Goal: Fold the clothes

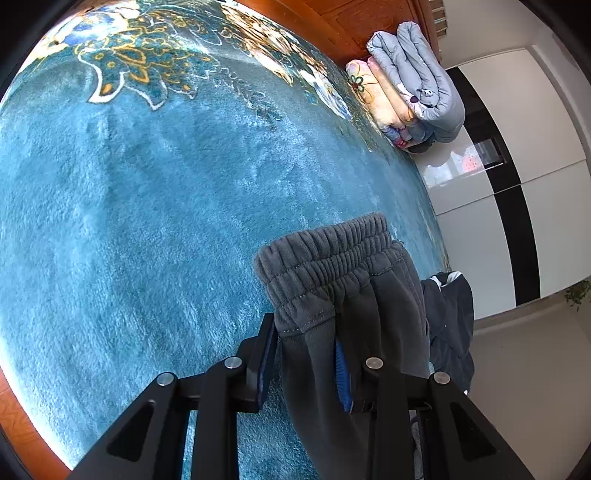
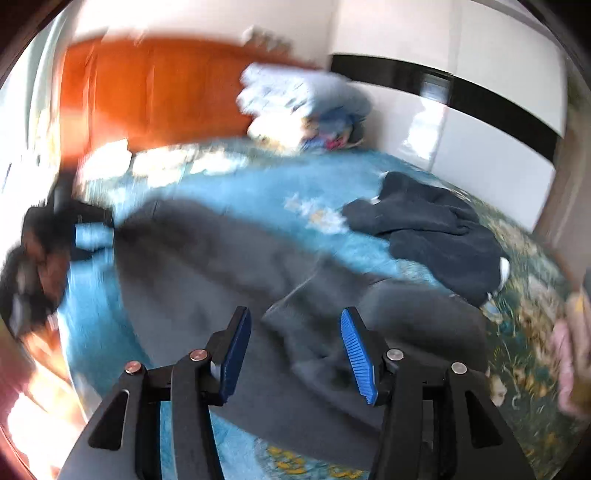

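On the left wrist view, a teal blanket (image 1: 129,221) with a flowered border fills most of the frame, a strip of wood frame (image 1: 22,424) showing at its lower left edge. The left gripper (image 1: 306,354) pinches the grey sweatpants (image 1: 332,266) just below their gathered waistband, the cloth pressed between the blue pads and hanging down over the right finger. Just right of the sweatpants a dark jacket (image 1: 450,325) lies at the blanket's edge. Up at the far corner sit folded quilts (image 1: 413,88), a grey one on top of a flowered one, against a wooden headboard (image 1: 354,26), with a white wardrobe (image 1: 517,155) to the right. On the blurred right wrist view, the headboard (image 2: 147,92) stands at the left and the sweatpants (image 2: 221,266) lie spread across the blanket (image 2: 258,195). The right gripper (image 2: 293,350) hangs over them with its jaws apart and nothing between the pads. Farther right the jacket (image 2: 436,229) lies crumpled, apart from the sweatpants.
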Motion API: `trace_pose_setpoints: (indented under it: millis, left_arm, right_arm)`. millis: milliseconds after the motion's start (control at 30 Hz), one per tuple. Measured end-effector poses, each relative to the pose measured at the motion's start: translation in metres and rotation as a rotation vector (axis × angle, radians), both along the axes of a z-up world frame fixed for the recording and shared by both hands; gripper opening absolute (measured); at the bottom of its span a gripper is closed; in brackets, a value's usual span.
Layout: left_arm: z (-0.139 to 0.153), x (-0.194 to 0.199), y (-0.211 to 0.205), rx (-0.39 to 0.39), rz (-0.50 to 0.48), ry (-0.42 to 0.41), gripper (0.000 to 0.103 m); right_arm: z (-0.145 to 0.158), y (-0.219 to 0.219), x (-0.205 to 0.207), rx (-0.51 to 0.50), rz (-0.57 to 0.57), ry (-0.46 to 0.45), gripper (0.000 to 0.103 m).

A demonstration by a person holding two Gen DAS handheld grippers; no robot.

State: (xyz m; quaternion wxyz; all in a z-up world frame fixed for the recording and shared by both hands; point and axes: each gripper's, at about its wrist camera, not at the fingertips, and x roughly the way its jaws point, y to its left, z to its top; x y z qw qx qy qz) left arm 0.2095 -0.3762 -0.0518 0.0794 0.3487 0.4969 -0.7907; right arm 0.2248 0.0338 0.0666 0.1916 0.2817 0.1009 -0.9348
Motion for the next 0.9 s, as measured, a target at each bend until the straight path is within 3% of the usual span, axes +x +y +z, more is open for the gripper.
trace_pose_setpoints:
  millis: [67, 167, 300, 400, 533, 633, 733, 800, 900]
  left_arm:
    - [0.001, -0.001, 0.001, -0.008, -0.001, -0.006, 0.032]
    - [0.001, -0.002, 0.001, -0.011, -0.001, -0.017, 0.033]
    - [0.0, -0.006, -0.001, 0.005, 0.005, -0.045, 0.035]
    - [-0.002, -0.011, -0.003, 0.025, 0.015, -0.072, 0.039]
    - [0.013, -0.013, 0.007, -0.03, 0.043, -0.1, 0.03]
    - [0.049, -0.011, 0.029, -0.164, 0.06, -0.075, 0.028]
    - [0.103, -0.007, 0.066, -0.288, 0.037, 0.004, 0.027]
    - [0.139, -0.005, 0.097, -0.389, 0.006, 0.055, 0.027]
    - [0.192, -0.003, 0.162, -0.602, -0.079, 0.129, 0.027]
  right_arm:
    - [0.001, 0.028, -0.019, -0.048, -0.109, -0.011, 0.053]
    - [-0.021, 0.043, -0.051, -0.034, -0.178, -0.109, 0.053]
    - [-0.052, 0.041, -0.058, -0.024, -0.144, -0.212, 0.053]
    - [-0.039, 0.063, -0.05, -0.195, -0.087, -0.209, 0.053]
    - [-0.016, 0.108, -0.044, -0.287, -0.165, -0.147, 0.053]
    - [-0.016, 0.155, -0.037, -0.361, -0.288, -0.138, 0.053]
    - [-0.02, 0.186, -0.033, -0.457, -0.387, -0.154, 0.053]
    - [-0.023, 0.196, -0.034, -0.522, -0.394, -0.168, 0.053]
    - [-0.018, 0.201, -0.029, -0.569, -0.379, -0.158, 0.053]
